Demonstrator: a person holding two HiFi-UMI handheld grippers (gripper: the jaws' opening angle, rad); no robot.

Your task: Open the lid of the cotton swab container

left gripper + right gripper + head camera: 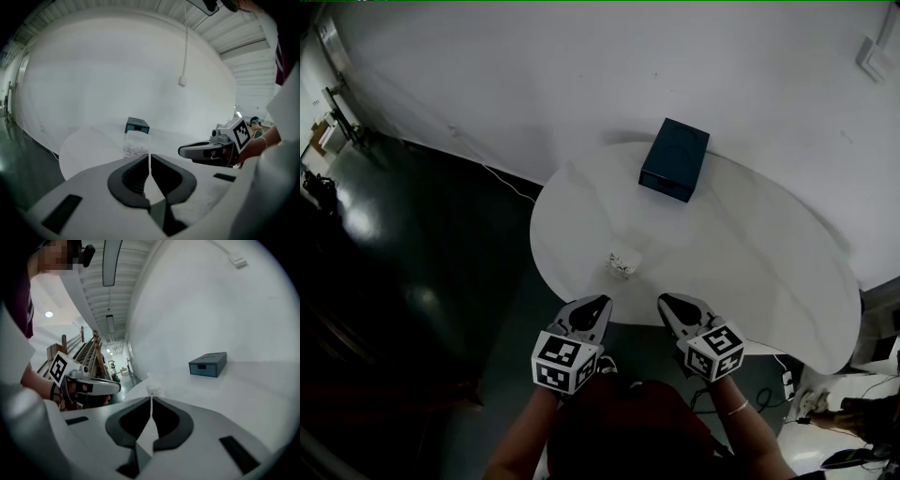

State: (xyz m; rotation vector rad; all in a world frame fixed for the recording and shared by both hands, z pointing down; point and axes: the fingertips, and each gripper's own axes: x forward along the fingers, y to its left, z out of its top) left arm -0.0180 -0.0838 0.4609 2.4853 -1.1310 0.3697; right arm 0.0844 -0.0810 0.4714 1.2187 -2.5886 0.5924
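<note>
Hovering my left gripper [598,306] and right gripper [666,302] at the desk's [750,253] near edge, jaws clenched empty, I haven't touched the container [623,263]; its lid seems shut, so everything remains.

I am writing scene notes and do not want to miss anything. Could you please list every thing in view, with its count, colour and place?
table: one, white, round, in front of the person
cotton swab container: one, clear, on the table near its front edge
box: one, dark blue, on the far side of the table
backdrop: one, white, behind the table
floor: dark, glossy, left of the table
cable: one, white, on the floor at the backdrop's edge
left gripper: one, white and black, at the table's front edge, fingers together, nothing between them
right gripper: one, white and black, beside the left one, fingers together, nothing between them
</note>
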